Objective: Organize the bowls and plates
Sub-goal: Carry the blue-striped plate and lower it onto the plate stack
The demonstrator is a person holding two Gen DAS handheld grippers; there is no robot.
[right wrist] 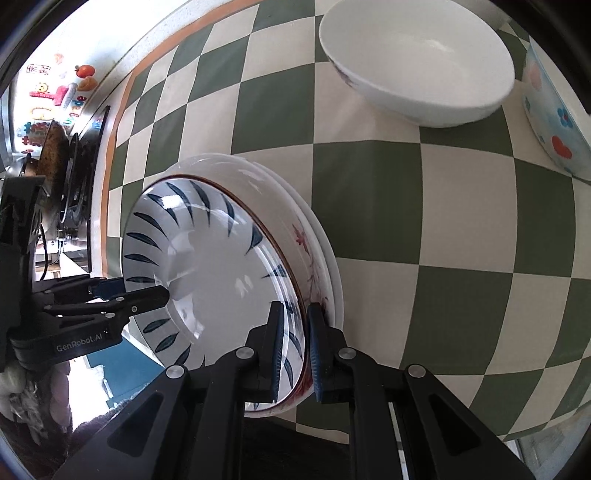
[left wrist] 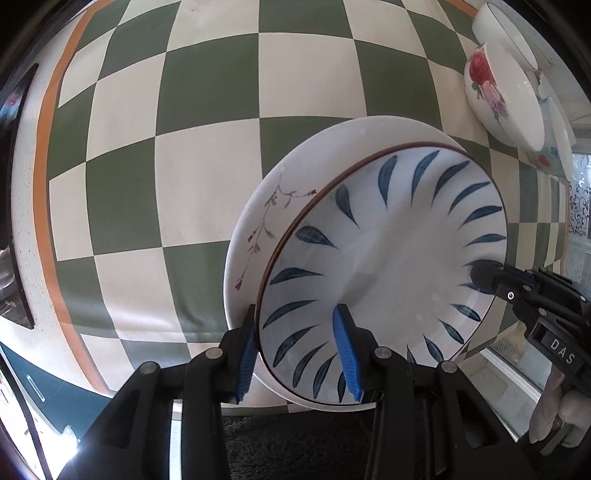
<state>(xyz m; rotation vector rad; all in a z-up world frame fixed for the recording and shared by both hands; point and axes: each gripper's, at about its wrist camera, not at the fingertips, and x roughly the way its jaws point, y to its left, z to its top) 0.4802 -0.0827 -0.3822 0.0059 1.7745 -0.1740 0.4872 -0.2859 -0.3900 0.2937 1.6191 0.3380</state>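
Note:
A blue-leaf plate (left wrist: 384, 258) sits on top of a white plate with a red flower sprig (left wrist: 266, 206), a stack on the checkered tablecloth. My left gripper (left wrist: 299, 354) is shut on the near rims of the plate stack, one blue pad outside and one inside. My right gripper (right wrist: 293, 350) is shut on the stack's opposite rim (right wrist: 295, 325); the blue-leaf plate (right wrist: 221, 266) and the flowered plate (right wrist: 314, 258) show there. The right gripper also shows in the left wrist view (left wrist: 491, 280), and the left gripper in the right wrist view (right wrist: 147, 295).
A white bowl with pink flowers (left wrist: 498, 92) lies beyond the stack, with another white bowl (left wrist: 506, 33) and a blue-and-red flowered bowl (left wrist: 554, 140) beside it. In the right wrist view the white bowl (right wrist: 424, 62) and flowered bowl (right wrist: 554, 122) stand ahead. A stove (right wrist: 74, 177) is at left.

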